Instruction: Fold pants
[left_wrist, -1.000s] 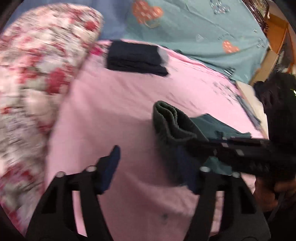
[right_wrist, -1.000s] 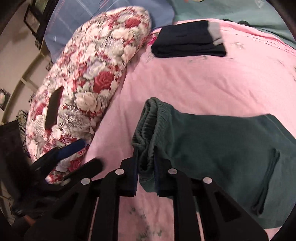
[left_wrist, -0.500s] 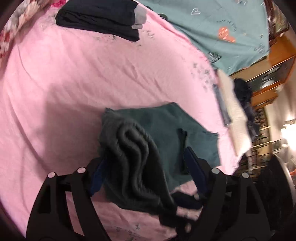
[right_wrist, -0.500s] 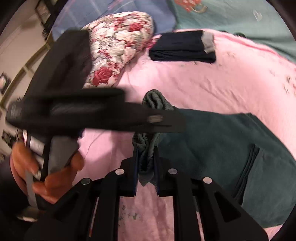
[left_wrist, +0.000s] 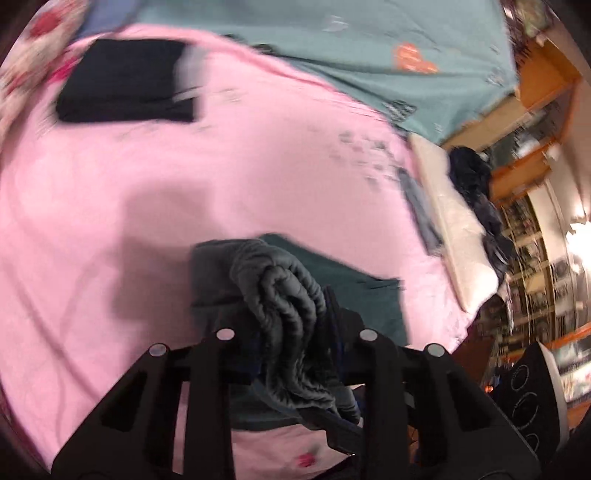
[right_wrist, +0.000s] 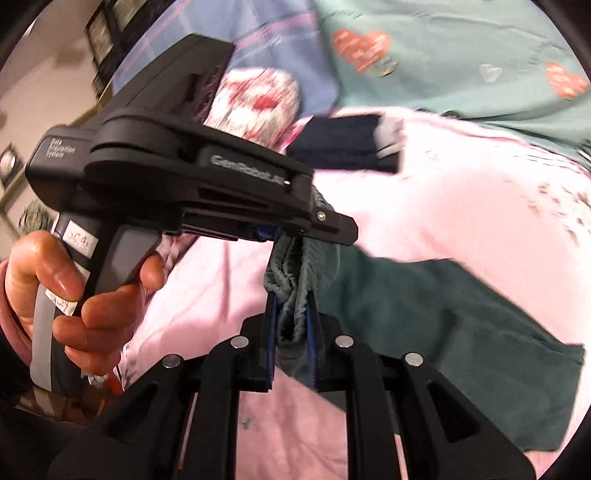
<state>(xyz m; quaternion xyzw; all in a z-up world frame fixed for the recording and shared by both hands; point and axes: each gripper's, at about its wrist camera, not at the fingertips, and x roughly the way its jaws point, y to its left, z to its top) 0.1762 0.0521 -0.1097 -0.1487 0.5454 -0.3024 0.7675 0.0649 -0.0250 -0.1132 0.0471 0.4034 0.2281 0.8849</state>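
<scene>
Dark green pants (right_wrist: 443, 314) lie on the pink sheet (left_wrist: 147, 184), with the gathered elastic waistband (left_wrist: 288, 295) lifted off it. My left gripper (left_wrist: 291, 332) has its jaws closing on the bunched waistband, and its pads press the fabric from both sides. From the right wrist view the left gripper (right_wrist: 325, 221) reaches in from the left, held by a person's hand (right_wrist: 74, 288), its tips over the top of the waistband. My right gripper (right_wrist: 291, 328) is shut on the lower part of the same waistband fold. The legs trail off to the right on the bed.
A folded dark garment (left_wrist: 125, 81) lies at the far side of the pink sheet. A floral quilt (right_wrist: 258, 99) is bunched at the back left, a teal sheet with hearts (left_wrist: 369, 48) behind. The bed's edge, a white pad (left_wrist: 450, 221) and wooden shelves are on the right.
My left gripper swung over from beside the pants, opened wide around the waistband and closed on it. Both grippers rose, lifting the waistband off the sheet. The right gripper kept its grip.
</scene>
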